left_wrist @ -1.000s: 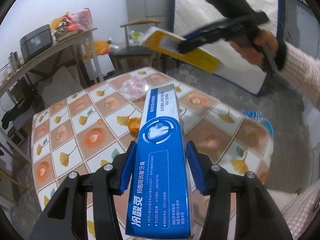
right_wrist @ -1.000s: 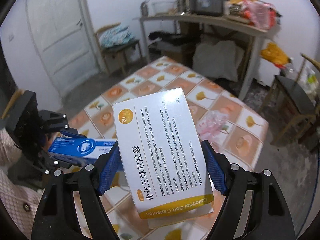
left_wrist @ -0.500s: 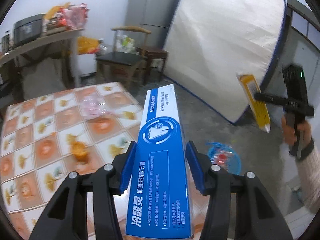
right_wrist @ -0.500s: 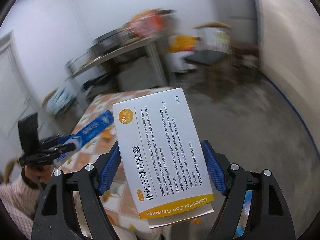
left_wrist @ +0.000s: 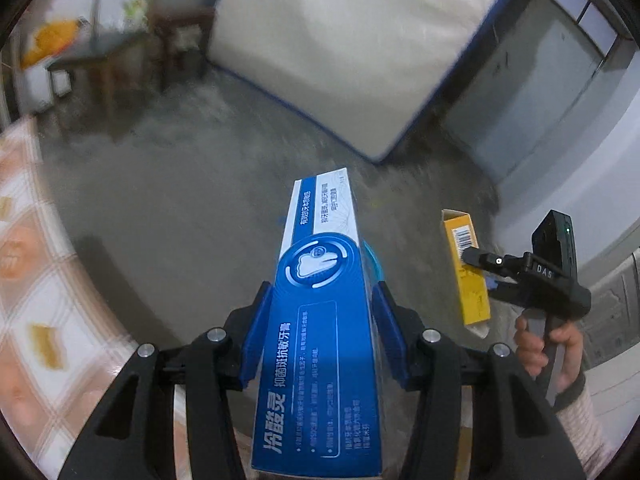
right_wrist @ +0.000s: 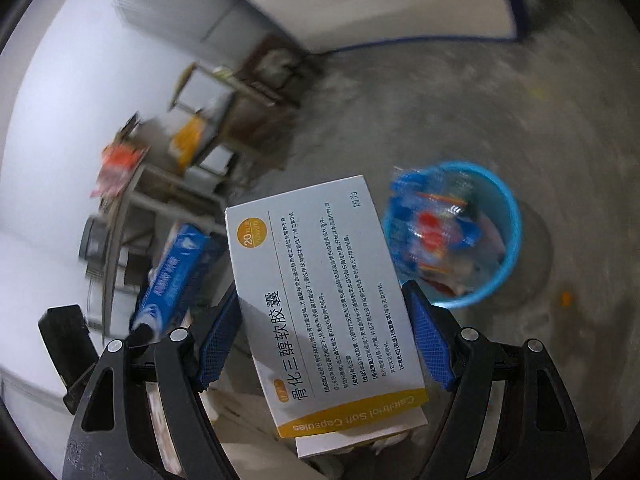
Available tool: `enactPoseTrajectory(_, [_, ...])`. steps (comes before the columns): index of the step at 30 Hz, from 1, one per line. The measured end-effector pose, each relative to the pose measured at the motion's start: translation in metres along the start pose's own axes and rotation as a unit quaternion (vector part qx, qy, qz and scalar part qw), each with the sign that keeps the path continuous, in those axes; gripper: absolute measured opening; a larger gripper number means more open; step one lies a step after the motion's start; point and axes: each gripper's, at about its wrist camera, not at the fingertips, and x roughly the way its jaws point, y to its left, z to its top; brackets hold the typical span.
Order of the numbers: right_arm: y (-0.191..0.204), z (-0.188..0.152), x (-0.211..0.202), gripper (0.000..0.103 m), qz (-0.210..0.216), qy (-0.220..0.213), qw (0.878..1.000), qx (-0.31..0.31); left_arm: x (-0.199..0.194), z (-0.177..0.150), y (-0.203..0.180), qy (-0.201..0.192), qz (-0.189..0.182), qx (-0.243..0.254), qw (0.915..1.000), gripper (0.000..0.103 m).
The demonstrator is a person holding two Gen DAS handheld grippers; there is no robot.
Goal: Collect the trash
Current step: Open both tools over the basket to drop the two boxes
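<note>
My left gripper [left_wrist: 320, 300] is shut on a long blue toothpaste box [left_wrist: 320, 340] that points out over the concrete floor. My right gripper [right_wrist: 320, 316] is shut on a white and yellow capsule box [right_wrist: 320, 300]. A blue trash bin [right_wrist: 480, 232] full of wrappers stands on the floor just beyond and right of that box. From the left wrist, the capsule box [left_wrist: 468, 268] and the right gripper [left_wrist: 480, 268] show at right, held by a hand [left_wrist: 552, 348]. Only a sliver of the bin's blue rim [left_wrist: 374, 262] peeks from behind the toothpaste box. The toothpaste box [right_wrist: 172, 276] appears at left in the right wrist view.
A tiled table [left_wrist: 28, 280] runs along the left edge. A white mattress [left_wrist: 340, 48] leans on the far wall, with wooden chairs [left_wrist: 120, 40] beside it. A shelf table with clutter [right_wrist: 132, 184] stands by the wall. Bare concrete floor [left_wrist: 180, 200] lies between.
Both grippers have swung away from the table toward the floor, each still holding its box. The right one rolled and dropped, and the blue bin now lies just ahead of it.
</note>
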Motion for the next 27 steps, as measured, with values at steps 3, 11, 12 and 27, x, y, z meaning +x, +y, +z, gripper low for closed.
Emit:
enactPoseTrajectory(3, [-0.037,0.003,0.015,0.074,-0.007,0.006,0.999,0.044,0.056,0.004,-0.015,0.041,-0.005,-0.012,0.9991,0.049])
enactPoseTrajectory(11, [-0.094,0.033,0.082,0.076,-0.006,0.019,0.993,0.116,0.177,0.029,-0.037,0.114,-0.005,-0.035,0.9929,0.050])
enactPoseTrajectory(12, [-0.103,0.035,0.083,0.076,-0.002,0.018,0.993,0.118,0.186,0.033,-0.039,0.116,-0.003,-0.031,0.9928,0.050])
enactPoseTrajectory(27, [-0.165,0.030,0.114,0.087,-0.118,-0.005,0.983,0.142,0.156,0.046,-0.025,0.047,0.015,-0.024,0.9985,0.078])
